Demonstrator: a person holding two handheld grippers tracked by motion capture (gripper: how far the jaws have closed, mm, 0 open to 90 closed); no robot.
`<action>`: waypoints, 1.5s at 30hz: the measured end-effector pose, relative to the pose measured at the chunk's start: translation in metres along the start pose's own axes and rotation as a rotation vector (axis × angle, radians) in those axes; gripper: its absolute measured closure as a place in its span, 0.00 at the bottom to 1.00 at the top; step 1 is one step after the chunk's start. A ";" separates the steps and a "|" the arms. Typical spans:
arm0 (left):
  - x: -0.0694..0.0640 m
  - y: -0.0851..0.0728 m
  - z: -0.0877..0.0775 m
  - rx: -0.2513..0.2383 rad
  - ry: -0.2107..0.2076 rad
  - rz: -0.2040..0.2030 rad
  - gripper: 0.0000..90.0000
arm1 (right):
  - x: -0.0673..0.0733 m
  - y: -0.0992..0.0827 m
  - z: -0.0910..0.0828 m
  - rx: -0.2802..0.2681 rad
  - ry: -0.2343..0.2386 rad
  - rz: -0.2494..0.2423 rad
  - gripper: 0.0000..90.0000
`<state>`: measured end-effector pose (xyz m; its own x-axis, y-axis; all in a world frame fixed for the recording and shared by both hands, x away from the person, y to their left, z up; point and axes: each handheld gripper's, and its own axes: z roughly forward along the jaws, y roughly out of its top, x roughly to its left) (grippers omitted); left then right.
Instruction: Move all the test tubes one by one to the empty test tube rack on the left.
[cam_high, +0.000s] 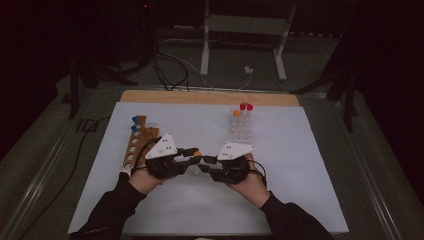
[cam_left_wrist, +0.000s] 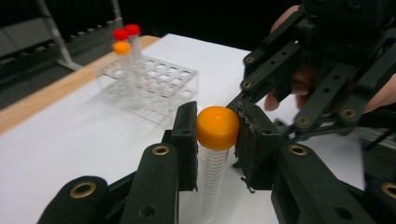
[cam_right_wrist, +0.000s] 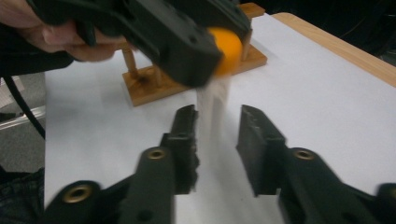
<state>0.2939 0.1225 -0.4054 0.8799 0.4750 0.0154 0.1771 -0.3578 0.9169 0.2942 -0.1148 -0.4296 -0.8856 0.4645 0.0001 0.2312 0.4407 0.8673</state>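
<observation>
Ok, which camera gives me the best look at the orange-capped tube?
The left gripper view: the orange-capped tube stands sharp and close, its cap clamped between the left claw pads. The right gripper view shows it blurred and partly hidden behind that claw. The high view shows just an orange dot.

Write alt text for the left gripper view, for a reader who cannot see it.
The left gripper grips the orange cap of a clear tube above a white table. Behind stands a clear rack; the right gripper is upper right.
</observation>
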 end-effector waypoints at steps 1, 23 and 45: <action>0.002 0.001 -0.003 -0.008 0.010 -0.006 0.79 | -0.001 0.000 -0.001 -0.003 -0.003 0.004 0.67; 0.077 -0.005 -0.097 -0.108 0.387 -0.115 0.79 | -0.016 0.000 -0.013 -0.057 -0.103 0.086 0.08; 0.107 -0.042 -0.110 -0.055 0.506 -0.205 0.79 | -0.017 -0.001 -0.018 -0.069 -0.091 0.079 0.00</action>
<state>0.3321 0.2764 -0.3984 0.5050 0.8630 0.0118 0.2875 -0.1812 0.9405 0.3024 -0.1367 -0.4212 -0.8249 0.5646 0.0269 0.2675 0.3481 0.8985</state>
